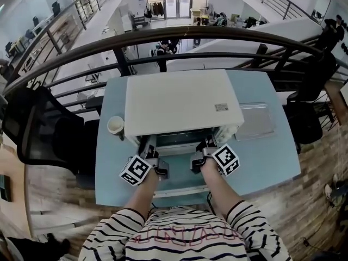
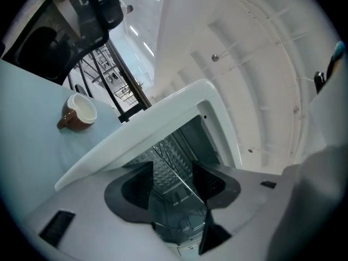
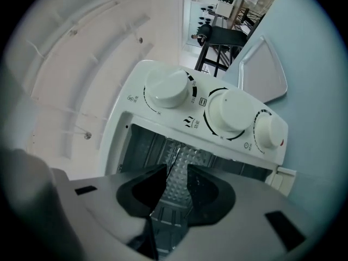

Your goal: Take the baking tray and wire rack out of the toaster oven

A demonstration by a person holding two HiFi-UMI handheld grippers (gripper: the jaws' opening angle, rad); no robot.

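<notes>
left gripper [image 2: 173,174]: jaws standing apart around edge of wire rack [image 2: 163,155] | right gripper [image 3: 175,179]: jaws standing narrower, still parted, rack edge between | toaster oven [image 1: 179,99]: sitting open

light: bright, even | edges: fisheye bend, dark corners | focus: sharp

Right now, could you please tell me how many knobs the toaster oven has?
3, in a row on its panel in the right gripper view: left knob, middle knob, right knob. None looks hidden.
</notes>
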